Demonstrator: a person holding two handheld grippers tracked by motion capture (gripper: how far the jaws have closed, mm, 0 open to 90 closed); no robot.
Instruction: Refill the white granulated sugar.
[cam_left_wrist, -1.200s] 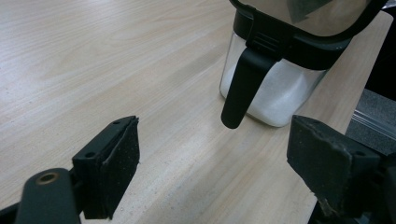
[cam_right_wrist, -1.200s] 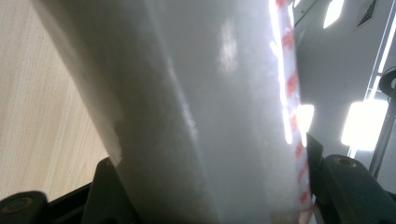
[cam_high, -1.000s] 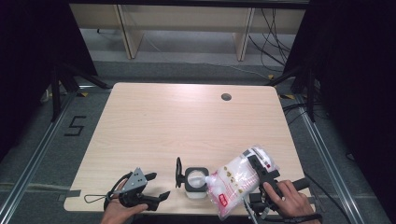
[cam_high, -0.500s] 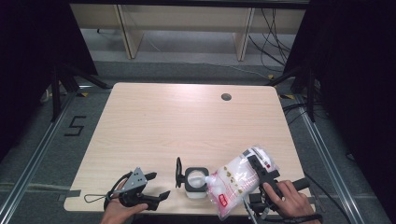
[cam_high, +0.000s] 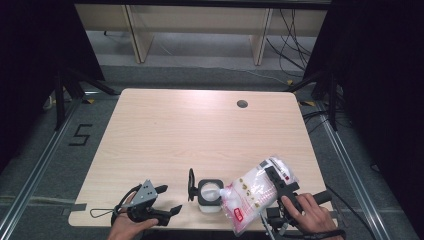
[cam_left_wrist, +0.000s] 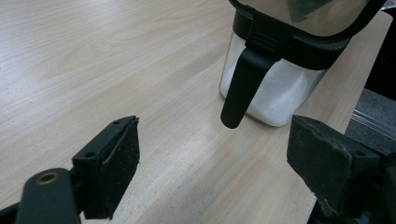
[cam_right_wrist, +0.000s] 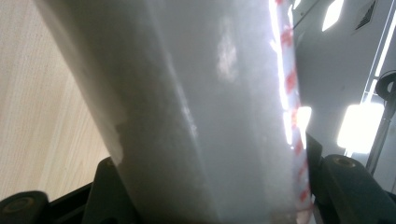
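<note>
A clear jar (cam_high: 210, 194) with a black rim and white grains inside stands near the table's front edge, its lid (cam_high: 191, 184) swung up at its left. A plastic bag of white powder (cam_high: 255, 192) is tilted with its low corner at the jar's mouth, and my right gripper (cam_high: 278, 184) is shut on the bag (cam_right_wrist: 201, 116). My left gripper (cam_high: 171, 199) lies open at the front left, apart from the jar. In the left gripper view its jaws stand wide around bare table (cam_left_wrist: 219, 163), with the jar (cam_left_wrist: 275, 88) and its hanging black latch (cam_left_wrist: 240, 88) ahead.
The light wooden table (cam_high: 200, 130) has a round cable hole (cam_high: 242, 104) at the back right. Shelf legs and cables stand beyond the far edge. A taped "5" (cam_high: 81, 135) marks the floor at the left.
</note>
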